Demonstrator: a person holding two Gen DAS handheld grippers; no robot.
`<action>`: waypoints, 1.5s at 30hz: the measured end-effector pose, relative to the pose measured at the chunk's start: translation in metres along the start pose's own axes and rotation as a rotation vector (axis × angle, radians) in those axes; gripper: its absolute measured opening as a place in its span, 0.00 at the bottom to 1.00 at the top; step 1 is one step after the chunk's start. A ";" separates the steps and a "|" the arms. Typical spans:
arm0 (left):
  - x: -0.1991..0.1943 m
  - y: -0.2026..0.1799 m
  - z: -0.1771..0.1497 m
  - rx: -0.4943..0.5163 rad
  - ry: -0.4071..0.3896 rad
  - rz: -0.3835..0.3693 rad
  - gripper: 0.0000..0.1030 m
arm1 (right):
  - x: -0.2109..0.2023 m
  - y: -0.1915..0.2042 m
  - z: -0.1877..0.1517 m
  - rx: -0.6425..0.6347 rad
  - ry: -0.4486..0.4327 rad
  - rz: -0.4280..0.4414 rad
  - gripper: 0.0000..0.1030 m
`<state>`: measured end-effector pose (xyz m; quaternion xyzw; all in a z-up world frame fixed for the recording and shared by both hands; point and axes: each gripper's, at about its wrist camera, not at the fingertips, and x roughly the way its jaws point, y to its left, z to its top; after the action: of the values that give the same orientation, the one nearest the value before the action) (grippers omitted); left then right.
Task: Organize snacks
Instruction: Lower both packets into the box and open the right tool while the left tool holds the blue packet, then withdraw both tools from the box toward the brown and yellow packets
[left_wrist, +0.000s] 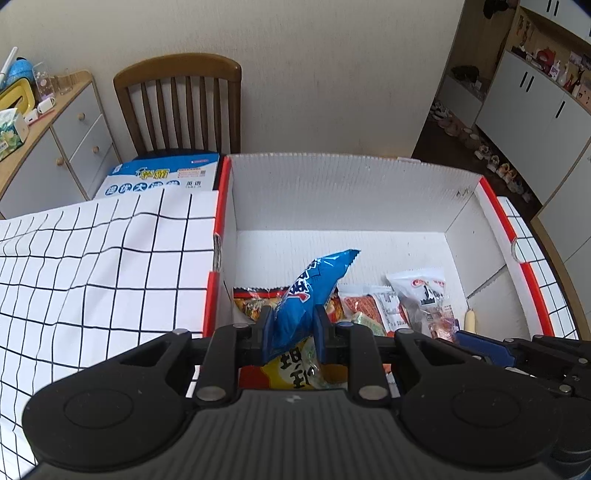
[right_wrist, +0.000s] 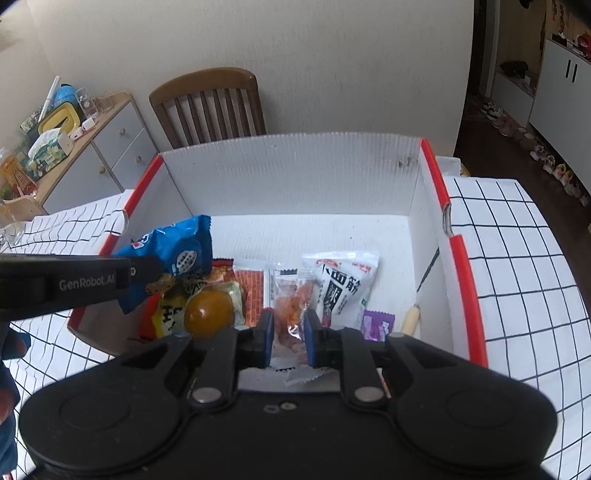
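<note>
A white box with red rims stands on the checked tablecloth and holds several snack packs along its near side. My left gripper is shut on a blue snack bag, held over the box's near left corner. My right gripper is shut on a clear packet of orange-red snack, low over the box's near side. Its blue fingers enter the left wrist view at the right. A white and black pouch lies beside that packet.
A wooden chair stands behind the box. A blue and white carton lies on its seat. A grey drawer cabinet with clutter on top is at the left. The checked cloth spreads on both sides.
</note>
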<state>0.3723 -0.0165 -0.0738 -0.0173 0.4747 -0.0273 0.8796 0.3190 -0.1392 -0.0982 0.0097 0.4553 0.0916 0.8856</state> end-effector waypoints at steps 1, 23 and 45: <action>0.001 -0.001 -0.001 0.004 0.005 0.002 0.21 | 0.001 0.000 0.000 0.001 0.006 -0.001 0.16; -0.006 -0.005 -0.015 0.029 0.034 0.013 0.21 | -0.019 -0.002 -0.007 0.002 -0.017 -0.010 0.27; -0.074 0.004 -0.027 -0.008 -0.052 -0.035 0.22 | -0.089 0.008 -0.012 -0.031 -0.122 0.042 0.35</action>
<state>0.3097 -0.0075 -0.0274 -0.0300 0.4515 -0.0403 0.8908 0.2571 -0.1471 -0.0324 0.0109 0.3989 0.1163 0.9095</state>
